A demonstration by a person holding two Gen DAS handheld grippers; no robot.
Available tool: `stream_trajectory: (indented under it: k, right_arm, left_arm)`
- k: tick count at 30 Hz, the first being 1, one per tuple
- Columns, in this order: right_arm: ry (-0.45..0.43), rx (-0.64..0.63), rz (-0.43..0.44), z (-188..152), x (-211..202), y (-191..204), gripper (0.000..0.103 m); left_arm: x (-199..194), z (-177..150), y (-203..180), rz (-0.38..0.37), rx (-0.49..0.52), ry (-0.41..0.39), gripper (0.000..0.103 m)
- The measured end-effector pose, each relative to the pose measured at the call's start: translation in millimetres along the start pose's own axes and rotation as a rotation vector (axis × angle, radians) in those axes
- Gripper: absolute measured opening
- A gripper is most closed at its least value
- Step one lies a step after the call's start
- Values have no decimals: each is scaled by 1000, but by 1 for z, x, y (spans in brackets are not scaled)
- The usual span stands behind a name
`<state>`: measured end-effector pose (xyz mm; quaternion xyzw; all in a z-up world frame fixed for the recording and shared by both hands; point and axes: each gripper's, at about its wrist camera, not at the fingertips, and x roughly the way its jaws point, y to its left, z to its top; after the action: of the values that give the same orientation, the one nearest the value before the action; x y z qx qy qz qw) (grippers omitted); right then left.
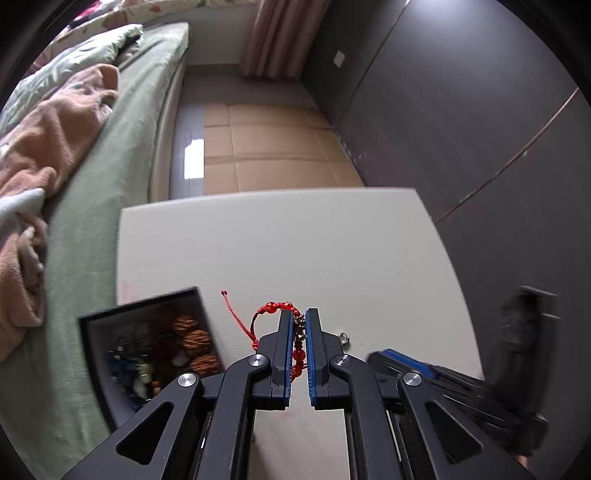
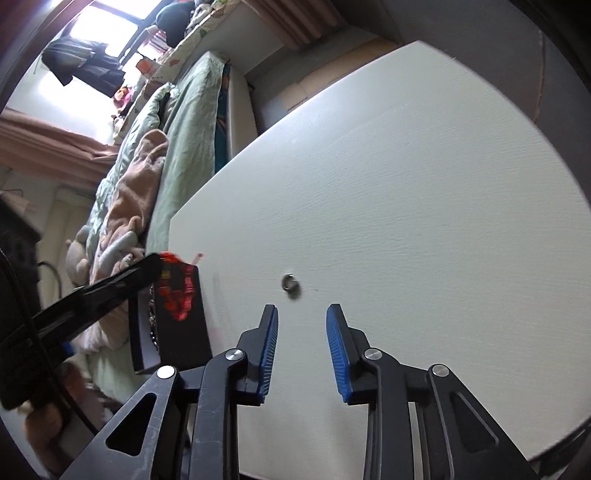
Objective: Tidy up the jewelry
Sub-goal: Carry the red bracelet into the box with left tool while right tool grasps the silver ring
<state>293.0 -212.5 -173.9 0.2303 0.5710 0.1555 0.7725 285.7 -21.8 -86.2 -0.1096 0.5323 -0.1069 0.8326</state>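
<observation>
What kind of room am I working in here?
Most likely a bedroom in a home: a bed with green bedding and rumpled blankets sits beside the white table, curtains hang at the far wall, and clothes hang by the window.

I see soft daylight in both views. The window [image 2: 107,26] blows out white in my right wrist view, and a glare patch sits on the floor [image 1: 194,159]. The bench [image 2: 406,221] reads bright and evenly lit. Fisheye bending curves every edge inside dark corners. The right gripper [image 1: 406,363] smears with motion blur.
</observation>
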Motion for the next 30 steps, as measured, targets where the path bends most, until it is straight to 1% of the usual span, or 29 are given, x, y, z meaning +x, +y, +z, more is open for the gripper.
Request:
stream_trajectory:
  k: [6,8,13,16,21,26,30]
  right_arm:
    - [34,-4,-42,6,24,10,26]
    - [35,-2,-48,9,26,12,26]
    - [33,5,-64,17,32,19,26]
    - [50,17,-54,19,36,21,26]
    - [57,-31,-64,21,44,35,26]
    - [69,-112,-121,23,51,53,26]
    - [54,-206,-233,18,47,67,26]
  left_arm:
    - [-37,-3,19,-11,-34,-69,6]
    - [-47,-3,27,-12,-50,-88,6]
    - [-66,-7,49,-17,-98,-128,6]
    - [-76,-11,58,-16,-119,-147,6]
    - [-88,-19,72,-11,-146,-172,6]
    - [-89,-25,86,-14,-184,-172,6]
    - [-87,-29,92,-20,-195,-169,6]
